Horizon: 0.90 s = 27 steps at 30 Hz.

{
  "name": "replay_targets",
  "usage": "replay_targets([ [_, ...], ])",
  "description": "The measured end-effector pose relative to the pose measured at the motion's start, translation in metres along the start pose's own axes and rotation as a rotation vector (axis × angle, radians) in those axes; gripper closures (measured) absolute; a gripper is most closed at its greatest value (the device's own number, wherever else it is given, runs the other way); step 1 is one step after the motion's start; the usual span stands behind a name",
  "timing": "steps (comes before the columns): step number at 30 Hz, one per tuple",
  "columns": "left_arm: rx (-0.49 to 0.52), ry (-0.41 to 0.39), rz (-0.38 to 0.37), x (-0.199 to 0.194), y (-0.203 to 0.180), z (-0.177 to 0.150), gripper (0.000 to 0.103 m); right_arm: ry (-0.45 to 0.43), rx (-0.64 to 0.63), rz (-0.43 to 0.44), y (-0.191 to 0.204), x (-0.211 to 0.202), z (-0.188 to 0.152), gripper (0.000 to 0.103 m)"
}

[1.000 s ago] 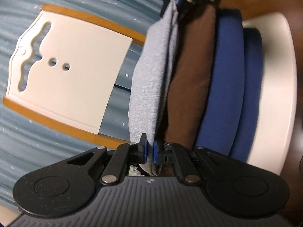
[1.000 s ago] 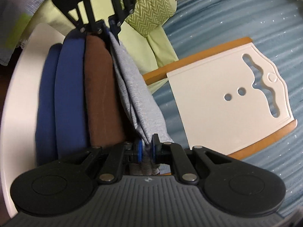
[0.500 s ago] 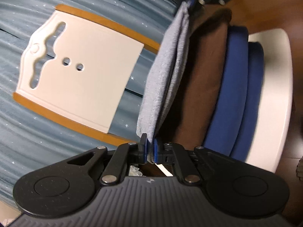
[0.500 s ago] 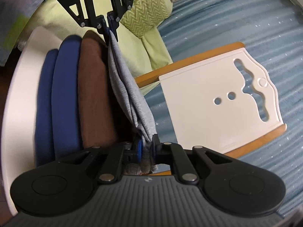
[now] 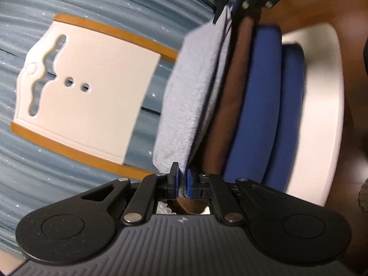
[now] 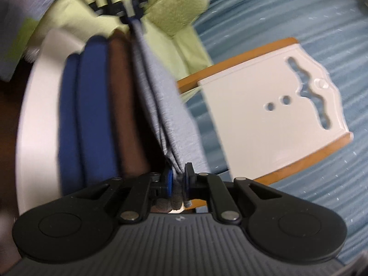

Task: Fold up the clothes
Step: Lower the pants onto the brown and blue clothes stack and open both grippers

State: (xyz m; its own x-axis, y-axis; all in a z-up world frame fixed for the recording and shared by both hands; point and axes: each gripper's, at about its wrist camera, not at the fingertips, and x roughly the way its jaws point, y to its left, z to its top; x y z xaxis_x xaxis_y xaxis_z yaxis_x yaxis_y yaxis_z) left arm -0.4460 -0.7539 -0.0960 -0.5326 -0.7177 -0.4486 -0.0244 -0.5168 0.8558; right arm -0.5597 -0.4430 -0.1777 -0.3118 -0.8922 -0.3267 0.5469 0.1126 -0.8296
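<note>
A folded grey garment (image 5: 195, 87) hangs stretched between my two grippers. My left gripper (image 5: 182, 179) is shut on one end of it. My right gripper (image 6: 177, 181) is shut on the other end (image 6: 165, 105). Each gripper shows at the top of the other's view, the right one in the left wrist view (image 5: 232, 2), the left one in the right wrist view (image 6: 132, 11). The grey garment is held just beside a stack of folded clothes: a brown one (image 5: 230, 105) and two blue ones (image 5: 260, 105) on a white round table (image 5: 322, 115).
A white folding board with orange side flaps (image 5: 87, 92) lies on a blue-grey ribbed bedcover (image 5: 46, 172); it also shows in the right wrist view (image 6: 271, 110). Light green bedding and a patterned cushion (image 6: 174, 16) lie beyond the stack.
Both grippers have carried the grey garment closer over the stack of folded clothes. The views are blurred from motion. Both grips stay shut.
</note>
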Motion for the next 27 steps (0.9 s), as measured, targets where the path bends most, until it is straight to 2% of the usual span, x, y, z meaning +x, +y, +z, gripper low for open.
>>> replay_targets([
  [4, -0.006, -0.006, 0.009, 0.005, 0.002, 0.0, 0.098, 0.004, -0.003, -0.002, 0.005, 0.0, 0.002, 0.094],
  [7, -0.008, -0.011, 0.056, 0.004, 0.012, 0.002, 0.098, -0.005, 0.003, -0.016, 0.003, -0.002, 0.003, 0.095],
  [10, 0.014, 0.017, 0.003, 0.015, 0.01, 0.005, 0.098, -0.004, 0.004, -0.014, 0.003, -0.001, 0.004, 0.094],
  [13, 0.036, 0.025, 0.009, 0.018, 0.004, 0.004, 0.098, -0.002, -0.037, -0.01, 0.012, 0.002, 0.006, 0.093],
  [15, -0.011, 0.022, 0.009, 0.018, 0.01, 0.004, 0.096, 0.001, -0.031, -0.018, 0.011, -0.001, 0.007, 0.092],
  [20, -0.028, 0.021, 0.029, 0.013, 0.014, -0.002, 0.093, 0.002, -0.008, -0.032, 0.009, -0.015, 0.0, 0.087],
  [25, -0.123, 0.061, 0.052, 0.005, 0.026, -0.02, 0.09, 0.018, 0.072, -0.055, 0.008, -0.038, -0.011, 0.087],
  [27, -0.197, 0.06, 0.058, -0.004, 0.032, -0.026, 0.09, 0.019, 0.119, -0.054, 0.006, -0.045, -0.015, 0.087],
])
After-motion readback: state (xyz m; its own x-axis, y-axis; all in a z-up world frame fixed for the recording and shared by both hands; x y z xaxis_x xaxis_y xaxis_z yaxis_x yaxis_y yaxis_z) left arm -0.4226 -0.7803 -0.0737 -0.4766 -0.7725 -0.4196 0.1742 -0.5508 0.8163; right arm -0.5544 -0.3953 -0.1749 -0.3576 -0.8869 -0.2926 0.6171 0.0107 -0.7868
